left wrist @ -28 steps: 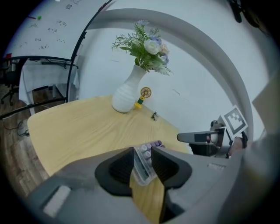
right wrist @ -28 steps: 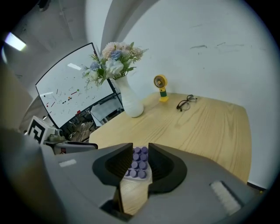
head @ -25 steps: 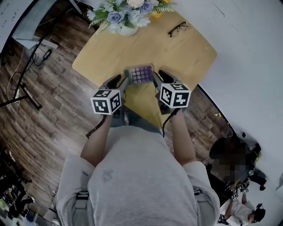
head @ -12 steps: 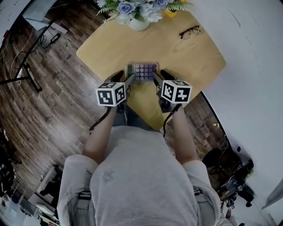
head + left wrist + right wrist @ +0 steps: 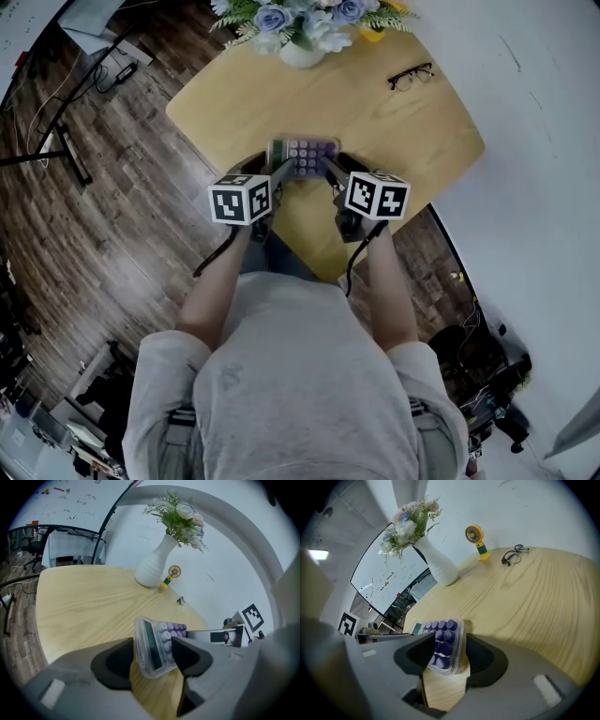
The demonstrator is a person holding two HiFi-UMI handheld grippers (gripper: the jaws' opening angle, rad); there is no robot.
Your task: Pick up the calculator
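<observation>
The calculator [image 5: 305, 155], clear-cased with purple keys, lies near the front edge of the wooden table [image 5: 375, 122]. Its display end [image 5: 154, 646] sits between the jaws of my left gripper [image 5: 270, 169], which are opening. Its keypad end [image 5: 445, 644] sits between the jaws of my right gripper [image 5: 334, 169], also opening, with a gap and shadow beside the case. Neither pair of pads visibly presses on it. The two grippers face each other from either end of the calculator.
A white vase of flowers [image 5: 300, 37] stands at the table's far edge with a small yellow fan [image 5: 476, 538] beside it. Glasses [image 5: 411, 77] lie at the far right. Wood floor [image 5: 112, 216] and cables [image 5: 70, 141] are to the left; a white wall [image 5: 534, 141] is to the right.
Both grippers have come down a little with the calculator between them, and their jaws have spread wider around its ends.
</observation>
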